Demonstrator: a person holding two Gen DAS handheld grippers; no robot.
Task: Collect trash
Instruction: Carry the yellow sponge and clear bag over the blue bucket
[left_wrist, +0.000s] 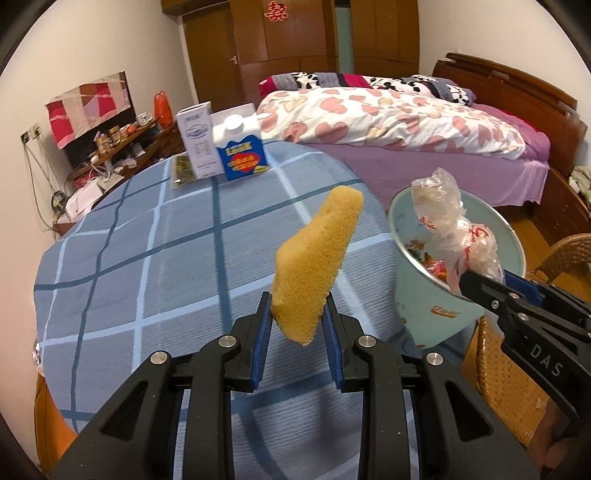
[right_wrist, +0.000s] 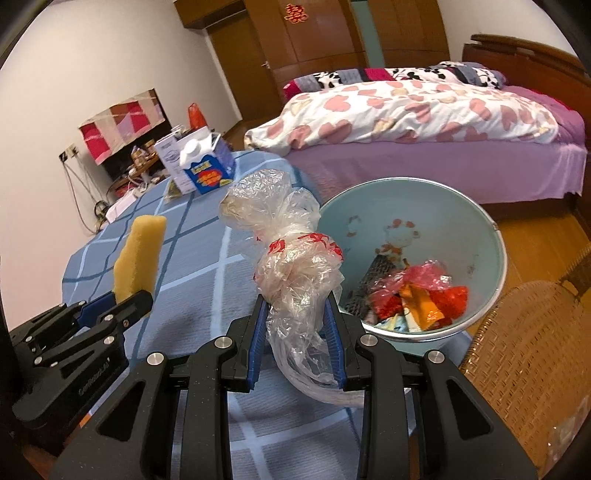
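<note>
The left gripper (left_wrist: 298, 314) clamps a porous yellow foam sponge wedge (left_wrist: 314, 258) above the blue checked tablecloth (left_wrist: 147, 258). The right gripper (right_wrist: 298, 314) pinches a crinkled clear plastic bag with red print (right_wrist: 291, 258), just beside the pale-blue round bin (right_wrist: 424, 206) holding bright wrappers (right_wrist: 417, 295)

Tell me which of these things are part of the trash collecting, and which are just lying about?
Part of the job:
yellow sponge wedge, in the left gripper
crumpled clear plastic bag, in the right gripper
pale blue round bin holding wrappers

Just lying about:
white carton
blue-labelled carton
checked blue tablecloth
bed
</note>
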